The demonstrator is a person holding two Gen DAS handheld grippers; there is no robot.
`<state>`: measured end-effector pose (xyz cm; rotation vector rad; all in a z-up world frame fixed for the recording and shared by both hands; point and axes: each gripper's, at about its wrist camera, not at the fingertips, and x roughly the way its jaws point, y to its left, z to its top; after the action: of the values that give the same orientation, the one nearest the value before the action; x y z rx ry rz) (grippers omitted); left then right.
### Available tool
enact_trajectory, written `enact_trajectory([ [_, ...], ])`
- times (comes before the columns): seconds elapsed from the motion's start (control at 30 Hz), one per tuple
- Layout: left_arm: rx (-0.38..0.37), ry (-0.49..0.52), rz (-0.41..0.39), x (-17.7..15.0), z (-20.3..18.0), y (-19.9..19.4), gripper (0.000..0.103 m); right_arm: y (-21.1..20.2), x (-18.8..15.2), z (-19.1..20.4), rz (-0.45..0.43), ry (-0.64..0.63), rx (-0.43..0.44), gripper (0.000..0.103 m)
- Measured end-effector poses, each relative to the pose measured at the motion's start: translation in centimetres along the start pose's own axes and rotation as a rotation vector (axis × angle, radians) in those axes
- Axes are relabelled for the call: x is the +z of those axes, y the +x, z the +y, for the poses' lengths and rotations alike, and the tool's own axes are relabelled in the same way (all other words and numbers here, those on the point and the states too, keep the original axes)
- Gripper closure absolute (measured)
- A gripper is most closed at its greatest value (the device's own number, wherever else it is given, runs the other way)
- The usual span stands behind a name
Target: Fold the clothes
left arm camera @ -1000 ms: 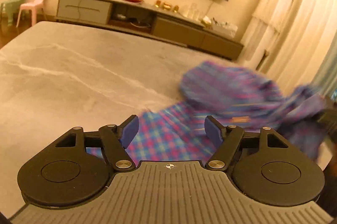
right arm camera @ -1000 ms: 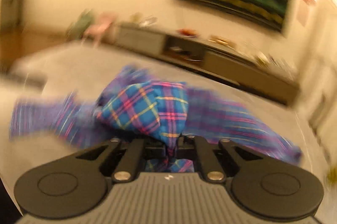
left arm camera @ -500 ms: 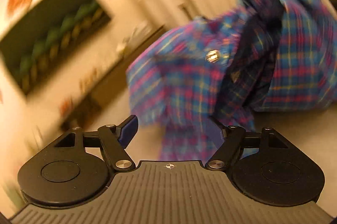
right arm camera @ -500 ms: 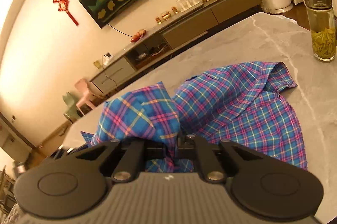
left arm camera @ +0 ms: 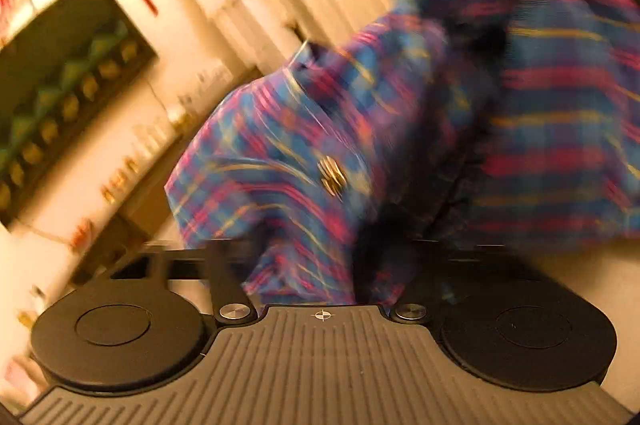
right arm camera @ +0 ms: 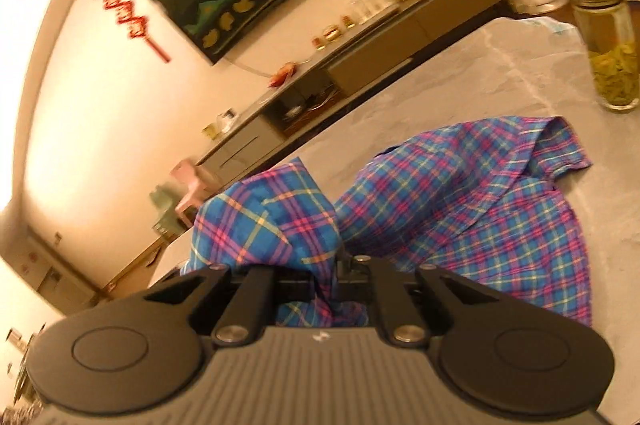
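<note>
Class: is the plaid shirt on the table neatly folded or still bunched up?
Bunched up. The shirt lies rumpled on the table, collar crooked, with one part pinched up in the right gripper.

Left gripper closes in on the shirt as both views roll

A second ago the left gripper [left arm camera: 320, 265] stood wide open over flat plaid cloth on the table; now its jaws are closing with a fold of the plaid shirt [left arm camera: 320, 145] between them, and its view is tipped hard, the wall hanging slanting at the left. The right gripper's [right arm camera: 334, 277] view has tilted too and sharpened from a blur, and a glass jar [right arm camera: 604, 37] now shows at the right edge of the table [right arm camera: 460, 85]
</note>
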<state>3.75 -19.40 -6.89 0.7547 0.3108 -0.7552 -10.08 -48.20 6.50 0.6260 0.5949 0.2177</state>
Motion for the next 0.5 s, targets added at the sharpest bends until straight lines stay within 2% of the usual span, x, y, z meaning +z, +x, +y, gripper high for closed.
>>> enact_trajectory([
  [0.03,-0.036,-0.051,0.002,0.3,1.3,-0.3,0.103,0.1,-0.1,0.3,0.002,-0.015,0.003,0.096],
  [0.1,-0.109,-0.157,0.001,0.9,4.0,-1.0,0.103,0.1,-0.2,0.8,0.002,-0.049,0.007,0.096],
  [0.17,-0.195,-0.287,-0.052,1.0,7.9,-4.7,0.103,-0.7,0.3,1.3,-0.015,-0.098,0.022,0.096],
  [0.23,-0.266,-0.426,-0.157,1.3,12.4,-10.7,0.103,-1.5,1.2,2.1,-0.035,-0.14,0.085,0.097],
  [0.33,-0.359,-0.658,-0.348,2.8,19.9,-21.1,0.103,-1.4,2.9,3.4,-0.059,-0.12,0.245,0.097],
  [0.4,-0.308,-0.692,-0.414,4.6,23.1,-25.3,0.103,-0.8,4.1,4.4,-0.068,-0.1,0.338,0.097],
  [0.47,-0.256,-0.75,-0.319,5.4,24.0,-22.4,0.103,1.9,5.1,5.8,-0.038,-0.101,0.313,0.097],
  [0.5,-0.229,-0.779,-0.268,5.7,24.3,-20.8,0.103,3.9,5.3,6.2,-0.011,-0.122,0.242,0.097],
])
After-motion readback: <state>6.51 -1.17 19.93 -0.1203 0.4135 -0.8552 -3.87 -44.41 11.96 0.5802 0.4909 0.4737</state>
